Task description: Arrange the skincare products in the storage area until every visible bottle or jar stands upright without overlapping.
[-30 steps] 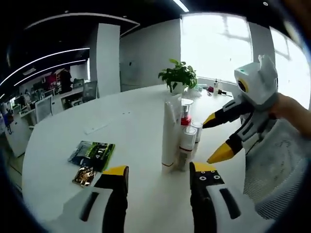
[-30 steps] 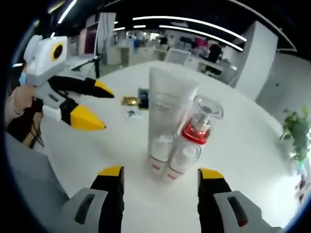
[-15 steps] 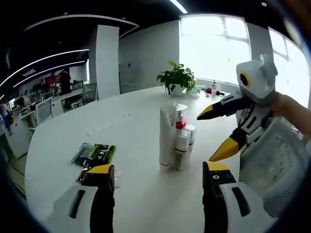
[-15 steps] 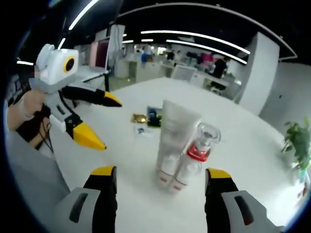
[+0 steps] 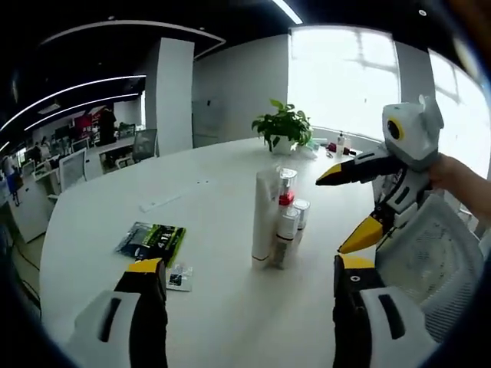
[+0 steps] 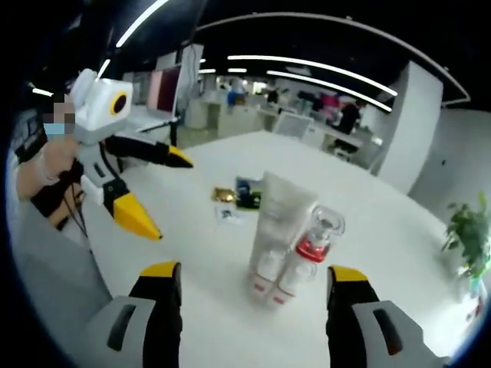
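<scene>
In the left gripper view, the left gripper [image 5: 244, 272] stands nearest, its two yellow-tipped jaws spread wide apart and holding nothing, above the bare white table [image 5: 215, 322]. Just past the left jaw, toward ten o'clock, lies a small clear sachet [image 5: 179, 277], and beyond it a dark green packet [image 5: 151, 240] lies flat. At about twelve o'clock from the jaws the skincare products stand clustered upright: a tall white tube [image 5: 265, 217] on its cap, a small white bottle [image 5: 286, 230] just beside it, a red-collared pump bottle [image 5: 287, 186] with a clear cap behind that, and a silver-capped jar [image 5: 301, 213] at the far side. They stand so close that I cannot tell which ones touch. At two o'clock the right gripper [image 5: 348, 210] hangs in the air, jaws parted, held by a hand [image 5: 460, 180]. Far across the table sits a potted plant [image 5: 285, 125].

In the right gripper view, the right gripper [image 6: 254, 274] has its jaws wide open and empty. Straight ahead stand the tube [image 6: 278, 222], two small white bottles at its foot and the pump bottle [image 6: 316, 238]. At ten o'clock the left gripper [image 6: 163, 193] hovers, open.
</scene>
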A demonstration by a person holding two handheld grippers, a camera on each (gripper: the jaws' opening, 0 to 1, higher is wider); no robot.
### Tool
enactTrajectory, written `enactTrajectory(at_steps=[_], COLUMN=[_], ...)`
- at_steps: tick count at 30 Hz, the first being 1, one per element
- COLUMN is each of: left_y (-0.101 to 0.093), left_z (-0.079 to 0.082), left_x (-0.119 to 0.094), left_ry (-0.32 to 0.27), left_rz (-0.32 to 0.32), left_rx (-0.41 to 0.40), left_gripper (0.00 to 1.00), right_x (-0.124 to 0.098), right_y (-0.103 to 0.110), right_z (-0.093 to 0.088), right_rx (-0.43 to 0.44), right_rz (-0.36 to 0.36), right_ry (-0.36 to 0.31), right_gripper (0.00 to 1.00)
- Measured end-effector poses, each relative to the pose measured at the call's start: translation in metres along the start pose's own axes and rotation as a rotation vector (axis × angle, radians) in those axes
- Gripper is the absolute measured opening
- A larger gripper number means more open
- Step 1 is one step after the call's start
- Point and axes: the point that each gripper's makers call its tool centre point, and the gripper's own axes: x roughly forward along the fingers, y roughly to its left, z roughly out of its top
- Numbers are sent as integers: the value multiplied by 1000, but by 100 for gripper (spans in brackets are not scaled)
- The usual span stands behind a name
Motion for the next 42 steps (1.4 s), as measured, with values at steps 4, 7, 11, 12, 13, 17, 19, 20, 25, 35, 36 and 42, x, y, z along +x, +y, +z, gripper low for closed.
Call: enactTrajectory(at_steps=[4, 7, 11, 12, 13, 17, 19, 20, 25, 35, 36, 42], left_y=[3, 3, 3, 3, 3, 3, 3, 3, 4, 4, 4, 9], left_z=[3, 4, 5, 5, 5, 4, 5, 5, 3, 1, 1, 0], left_x=[-4, -7, -9, -9, -9, -10, -11, -11, -12, -17, -18, -22], left_ry=[-8, -11, -15, -15, -14, -9, -11, -11, 2, -2, -5, -2], left_rz=[7, 8, 11, 12, 12, 15, 18, 17, 20, 30, 30, 37], left_rx=[-12, -13, -20, -23, -23, -26, -27, -27, -24, -28, -26, -30], left_gripper=[89, 90, 91, 92, 93, 96, 97, 96, 97, 98, 99, 99], right_x=[-1, -2, -3, -3, -3, -4, -4, -5, -5, -2, -2, -1], right_y=[1, 1, 1, 1, 1, -1, -1, -3, -5, 0, 0, 3], right_z=[5, 9, 11, 11, 11, 11, 11, 12, 13, 16, 16, 14], right_rx=[-8, -12, -22, -22, -25, -32, -32, -28, -22, -26, -27, -34], right_rz=[1, 2, 0, 0, 0, -3, -4, -12, -21, -6, -6, 2], right_ry=[-9, -19, -24, -24, -25, -24, -27, -31, -40, -45, -43, -31], right_gripper=[74, 75, 75, 75, 75, 76, 76, 76, 76, 78, 79, 82])
